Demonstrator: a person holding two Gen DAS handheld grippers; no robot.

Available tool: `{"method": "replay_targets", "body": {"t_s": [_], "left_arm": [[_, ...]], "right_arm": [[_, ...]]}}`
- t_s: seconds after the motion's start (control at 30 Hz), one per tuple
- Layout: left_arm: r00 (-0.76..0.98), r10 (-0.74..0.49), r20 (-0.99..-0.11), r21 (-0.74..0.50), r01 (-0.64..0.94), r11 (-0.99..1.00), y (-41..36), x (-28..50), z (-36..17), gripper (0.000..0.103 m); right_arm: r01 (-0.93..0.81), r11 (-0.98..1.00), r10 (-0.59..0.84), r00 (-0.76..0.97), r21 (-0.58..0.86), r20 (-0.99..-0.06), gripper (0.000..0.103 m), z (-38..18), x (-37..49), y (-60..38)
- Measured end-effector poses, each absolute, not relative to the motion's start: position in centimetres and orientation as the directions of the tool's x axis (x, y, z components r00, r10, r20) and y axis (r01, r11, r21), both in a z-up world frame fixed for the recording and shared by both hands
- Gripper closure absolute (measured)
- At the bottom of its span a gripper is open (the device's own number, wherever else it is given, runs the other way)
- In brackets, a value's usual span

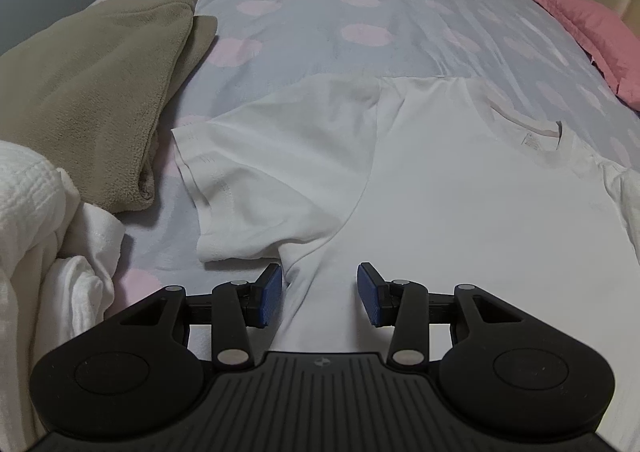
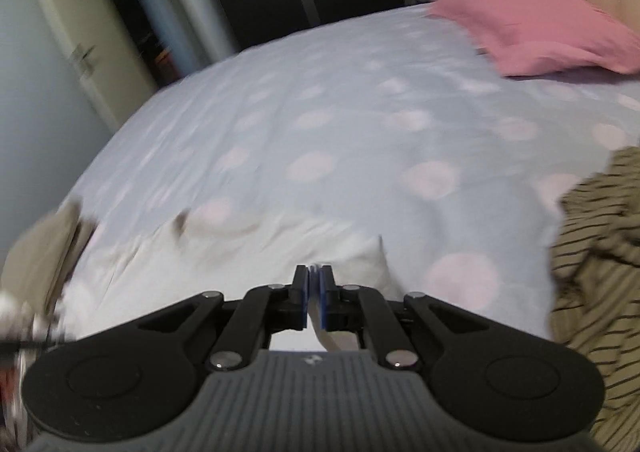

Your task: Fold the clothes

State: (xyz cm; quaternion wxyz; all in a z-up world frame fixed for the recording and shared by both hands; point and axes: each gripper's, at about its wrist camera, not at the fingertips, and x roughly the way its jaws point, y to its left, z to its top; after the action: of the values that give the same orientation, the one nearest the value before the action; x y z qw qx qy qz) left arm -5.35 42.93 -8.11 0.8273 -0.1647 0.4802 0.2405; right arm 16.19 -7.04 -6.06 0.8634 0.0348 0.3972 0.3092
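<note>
A white T-shirt point(image 1: 440, 180) lies flat on the bed, collar point(image 1: 532, 132) to the right, one sleeve point(image 1: 256, 180) spread to the left. My left gripper point(image 1: 320, 294) is open, its jaws low over the shirt's side near the armpit, holding nothing. In the blurred right wrist view, my right gripper point(image 2: 315, 294) is shut on a fold of the white T-shirt point(image 2: 352, 264), with white cloth running between the pads and down under them.
The bed has a grey cover with pink dots point(image 1: 360, 12). A folded beige fleece point(image 1: 100, 92) and white crumpled cloth point(image 1: 48, 252) lie at the left. A pink pillow point(image 2: 532, 24) is at the far right. A striped olive garment point(image 2: 596, 272) lies at the right.
</note>
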Motion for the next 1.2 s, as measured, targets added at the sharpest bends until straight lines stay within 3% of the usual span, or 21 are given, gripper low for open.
{"method": "replay_targets", "body": {"t_s": [0.33,0.43,0.5,0.67,0.87,1.13,1.2], "left_arm": [[0.425,0.239,-0.873,-0.033,-0.541,0.840,42.9,-5.7,-7.8,0.064],[0.436,0.219,-0.873,-0.045,-0.519,0.853,42.4,-5.7,-7.4,0.064],[0.446,0.204,-0.872,-0.055,-0.503,0.863,41.9,-5.6,-7.1,0.064],[0.465,0.162,-0.871,-0.072,-0.445,0.892,39.8,-4.9,-6.5,0.064],[0.465,0.134,-0.875,-0.075,-0.405,0.911,38.2,-4.4,-6.3,0.064],[0.461,0.125,-0.879,-0.088,-0.415,0.906,39.0,-4.4,-6.3,0.064],[0.456,0.125,-0.881,-0.087,-0.417,0.905,39.5,-4.5,-6.4,0.064]], "right_arm": [[-0.675,0.698,0.575,0.325,0.242,-0.751,0.095,-11.2,12.2,-0.6],[-0.671,0.692,0.574,0.288,0.267,-0.766,0.083,-12.1,12.0,-0.7],[-0.671,0.688,0.585,0.287,0.277,-0.759,0.068,-11.8,11.9,-1.0],[-0.641,0.707,0.612,0.341,0.299,-0.713,0.069,-9.7,13.0,-2.2],[-0.525,0.805,0.538,0.453,0.275,-0.711,0.069,-8.1,16.5,-3.1],[-0.428,0.880,0.408,0.458,0.207,-0.790,0.066,-7.8,21.5,-0.2],[-0.432,0.882,0.386,0.434,0.188,-0.814,0.062,-8.3,22.3,1.0]]}}
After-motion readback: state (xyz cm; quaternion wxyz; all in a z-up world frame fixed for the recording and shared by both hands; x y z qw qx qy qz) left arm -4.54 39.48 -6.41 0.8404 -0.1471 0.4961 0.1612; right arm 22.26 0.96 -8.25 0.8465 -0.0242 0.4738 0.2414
